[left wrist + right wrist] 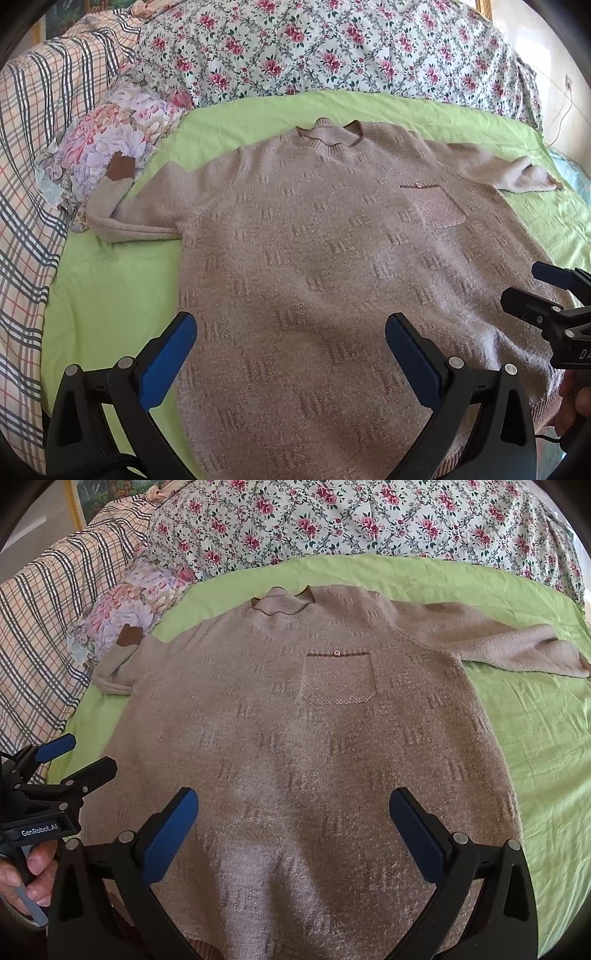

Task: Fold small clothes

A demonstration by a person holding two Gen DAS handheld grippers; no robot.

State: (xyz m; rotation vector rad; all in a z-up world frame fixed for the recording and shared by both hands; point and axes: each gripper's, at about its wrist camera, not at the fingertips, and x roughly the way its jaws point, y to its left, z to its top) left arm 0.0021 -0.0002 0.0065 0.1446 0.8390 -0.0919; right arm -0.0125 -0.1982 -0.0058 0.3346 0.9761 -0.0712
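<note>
- The sweater (295, 738) lies face up and spread flat on the green sheet (535, 738), collar (284, 600) at the far end and hem nearest both cameras.
- Its chest pocket (338, 679) is buttoned and lies flat; whether anything is in it cannot be told.
- One sleeve (517, 650) stretches out sideways; the other sleeve (122, 206) bends back against the flowered pillow (110, 147), cuff on top of it.
- The left gripper (291, 354) and the right gripper (293, 830) both hover over the lower body, jaws wide apart, holding nothing.
- Likely risk: the thick knit may bunch, or a pinch may catch only the top layer, leaving a crooked fold.
- The bent sleeve could snag on the pillow.
- Beyond lie the flowered quilt (351, 520) and the checked blanket (37, 147).
</note>
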